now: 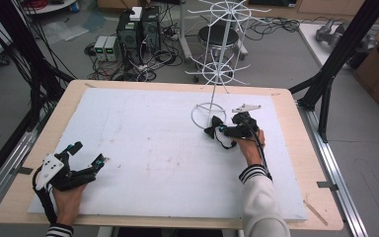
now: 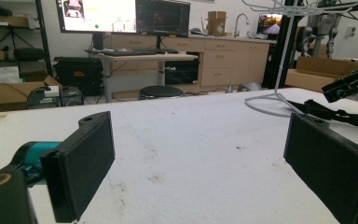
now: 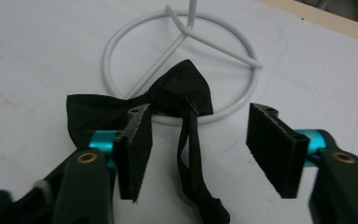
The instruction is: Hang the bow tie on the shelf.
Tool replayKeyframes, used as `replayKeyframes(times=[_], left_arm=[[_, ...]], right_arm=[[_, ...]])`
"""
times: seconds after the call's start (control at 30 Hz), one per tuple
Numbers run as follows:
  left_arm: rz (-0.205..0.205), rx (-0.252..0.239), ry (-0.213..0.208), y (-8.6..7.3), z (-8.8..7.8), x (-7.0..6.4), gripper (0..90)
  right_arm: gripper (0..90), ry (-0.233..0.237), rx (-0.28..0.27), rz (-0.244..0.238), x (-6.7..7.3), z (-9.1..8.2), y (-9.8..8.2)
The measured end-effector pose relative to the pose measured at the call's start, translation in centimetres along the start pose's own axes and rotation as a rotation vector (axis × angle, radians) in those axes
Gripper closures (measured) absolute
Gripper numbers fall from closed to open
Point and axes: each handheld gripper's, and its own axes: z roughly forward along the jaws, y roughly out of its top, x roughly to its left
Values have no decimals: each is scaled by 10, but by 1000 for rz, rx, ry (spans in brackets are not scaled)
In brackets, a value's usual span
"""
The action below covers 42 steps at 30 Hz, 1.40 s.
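Note:
A black bow tie [image 1: 212, 126] with a thin strap lies on the white board, partly over the base ring [image 1: 200, 109] of a white wire stand [image 1: 218, 69]. In the right gripper view the bow tie [image 3: 177, 88] crosses the base ring [image 3: 121, 46], and its strap [image 3: 191, 163] runs down between my jaws. My right gripper [image 1: 222, 131] [image 3: 200, 119] is open, with neither pad touching the strap. My left gripper [image 1: 90, 153] [image 2: 198, 135] rests open and empty at the board's near left. In the left gripper view the bow tie [image 2: 335, 113] lies far right, below the right gripper [image 2: 349, 84].
The white board [image 1: 153, 148] covers a wooden table [image 1: 296, 128]. The wire stand's hook arms [image 1: 227, 10] spread out above the board's far right. Computers and cables [image 1: 138, 34] sit on the floor beyond the table, and black frame posts [image 1: 340, 54] stand at the right.

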Motion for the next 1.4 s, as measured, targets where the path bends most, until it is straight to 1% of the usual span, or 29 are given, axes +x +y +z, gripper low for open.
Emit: replayKeyframes(times=[0.07, 0.1, 0.13, 0.27, 0.3, 0.33, 0.43, 0.5, 0.53, 0.57, 0.63, 0.67, 0.7, 0.73, 0.8, 0.83, 0.87, 0.9, 0.97, 1.0, 1.2, 1.4], left_arm=[[0, 0, 0, 0, 0, 0, 89], [-1, -1, 0, 0, 0, 0, 89], [-1, 1, -1, 0, 0, 0, 89], [-2, 1, -2, 0, 0, 0, 89], [-2, 1, -2, 0, 0, 0, 89], [-1, 2, -2, 0, 0, 0, 89], [-2, 2, -2, 0, 0, 0, 89], [-2, 1, -2, 0, 0, 0, 89], [-2, 1, -2, 0, 0, 0, 89], [-2, 1, -2, 0, 0, 0, 89], [-2, 1, -2, 0, 0, 0, 89], [-2, 1, -2, 0, 0, 0, 89], [-1, 1, -1, 0, 0, 0, 89], [-1, 2, -2, 0, 0, 0, 89], [-1, 0, -1, 0, 0, 0, 89], [-1, 1, -2, 0, 0, 1, 89], [-2, 0, -2, 0, 0, 1, 89], [-2, 1, -2, 0, 0, 1, 89], [-3, 1, -3, 0, 0, 1, 89], [-4, 1, -2, 0, 0, 1, 89], [-7, -1, -2, 0, 0, 1, 89], [-5, 0, -3, 0, 0, 1, 89]], right_arm=[[497, 3, 6, 15, 0, 2, -1], [499, 5, 13, 23, 0, 3, -1], [526, 6, 19, 25, 0, 4, -2], [578, 10, 53, 25, 2, 9, -3], [627, 16, 66, 31, 2, 10, -2], [627, 16, 66, 31, 2, 10, -2], [668, 9, 73, 33, 4, 12, -1], [671, 4, 93, 46, 5, 14, -1], [670, -5, 98, 36, 4, 15, -2], [674, -10, 105, 41, 4, 16, -2], [676, -7, 102, 47, 3, 16, -3], [698, -7, 94, 51, 3, 16, -2], [721, 9, 92, 54, 3, 16, -2], [721, 14, 90, 56, 3, 16, -2], [721, 2, 94, 46, 5, 17, -2], [727, 16, 94, 52, 5, 20, -3], [727, 16, 94, 52, 5, 20, -3], [764, 6, 105, 57, 6, 21, -3], [816, 5, 105, 58, 6, 22, -4], [847, -3, 96, 67, 6, 22, -4], [867, -17, 97, 59, 8, 23, -3], [867, -20, 97, 67, 9, 22, -3]])
